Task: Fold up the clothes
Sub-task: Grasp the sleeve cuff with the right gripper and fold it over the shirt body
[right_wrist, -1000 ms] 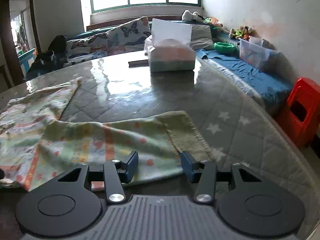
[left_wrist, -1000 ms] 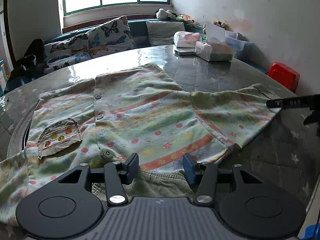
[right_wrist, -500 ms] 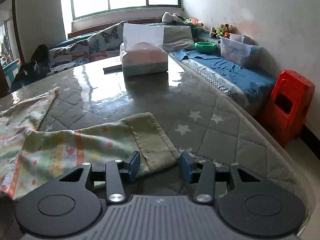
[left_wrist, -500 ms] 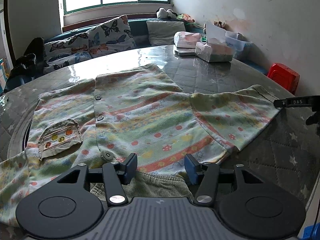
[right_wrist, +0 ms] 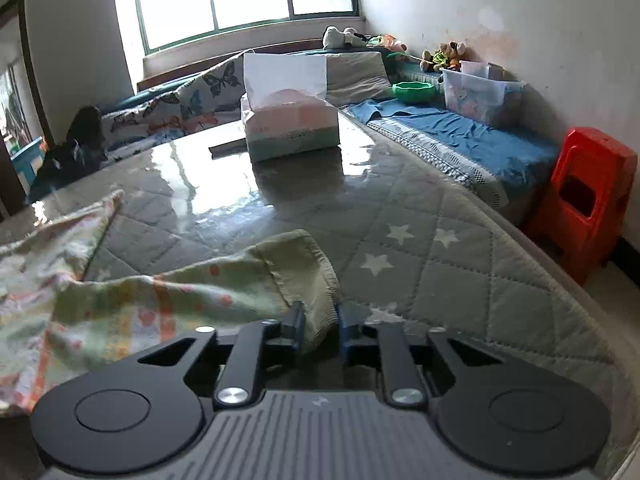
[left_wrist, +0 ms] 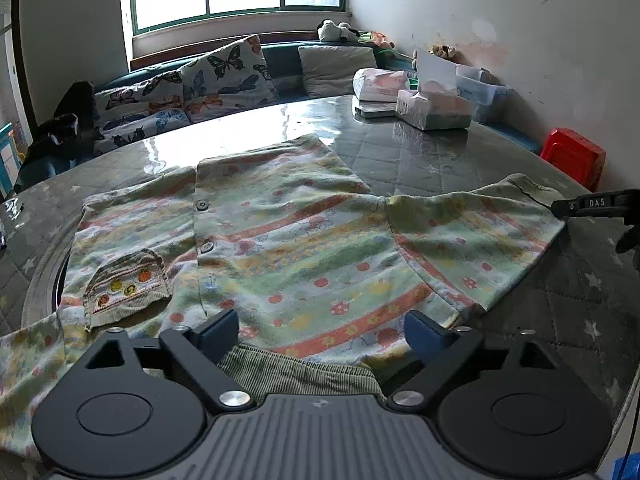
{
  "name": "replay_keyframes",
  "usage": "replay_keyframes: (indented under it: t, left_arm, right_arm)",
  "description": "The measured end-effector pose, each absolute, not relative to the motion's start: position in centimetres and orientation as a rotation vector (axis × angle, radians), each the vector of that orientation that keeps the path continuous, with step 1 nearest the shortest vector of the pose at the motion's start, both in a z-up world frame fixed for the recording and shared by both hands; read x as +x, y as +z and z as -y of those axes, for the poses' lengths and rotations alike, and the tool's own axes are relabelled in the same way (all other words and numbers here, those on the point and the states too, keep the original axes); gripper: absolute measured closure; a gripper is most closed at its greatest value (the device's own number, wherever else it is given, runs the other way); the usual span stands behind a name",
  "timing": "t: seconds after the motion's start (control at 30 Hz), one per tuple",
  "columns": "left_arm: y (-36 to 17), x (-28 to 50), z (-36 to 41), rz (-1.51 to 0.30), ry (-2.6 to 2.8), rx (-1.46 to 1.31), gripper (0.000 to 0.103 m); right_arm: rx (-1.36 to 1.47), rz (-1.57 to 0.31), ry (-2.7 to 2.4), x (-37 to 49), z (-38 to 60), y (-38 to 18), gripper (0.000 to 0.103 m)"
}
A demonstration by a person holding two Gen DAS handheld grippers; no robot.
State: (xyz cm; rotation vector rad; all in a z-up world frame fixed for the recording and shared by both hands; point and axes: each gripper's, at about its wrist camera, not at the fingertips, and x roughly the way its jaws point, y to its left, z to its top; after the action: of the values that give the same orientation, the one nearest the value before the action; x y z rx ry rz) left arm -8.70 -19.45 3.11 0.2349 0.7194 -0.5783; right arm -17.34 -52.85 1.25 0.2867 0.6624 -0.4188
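Note:
A child's striped, strawberry-print cardigan (left_wrist: 296, 240) lies spread on the round quilted table (left_wrist: 420, 160), buttons and a small pocket (left_wrist: 126, 286) facing up. My left gripper (left_wrist: 320, 334) is open, its jaws either side of the green ribbed collar (left_wrist: 296, 372) at the near edge. My right gripper (right_wrist: 318, 328) is shut on the ribbed cuff (right_wrist: 308, 272) of the right sleeve, lifting it slightly off the table. The right gripper's finger also shows at the sleeve end in the left wrist view (left_wrist: 592, 204).
Tissue boxes (left_wrist: 434, 110) and a flat pack stand at the table's far right; the nearest one shows in the right wrist view (right_wrist: 290, 122). A red plastic stool (right_wrist: 582, 196) stands beyond the table's right edge. A cushioned bench (left_wrist: 200, 88) runs under the window.
My right gripper moved onto the sleeve cuff and closed on it, puckering the cloth upward. My left gripper opened wider and stayed over the collar.

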Motion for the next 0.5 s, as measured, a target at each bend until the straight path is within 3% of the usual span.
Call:
replay_keyframes:
  t: [0.5]
  left_arm:
    - [2.7, -8.1, 21.2, -0.703, -0.596, 0.260, 0.000]
  right_arm:
    - [0.309, -0.531, -0.201, -17.0, 48.4, 7.2, 0.095]
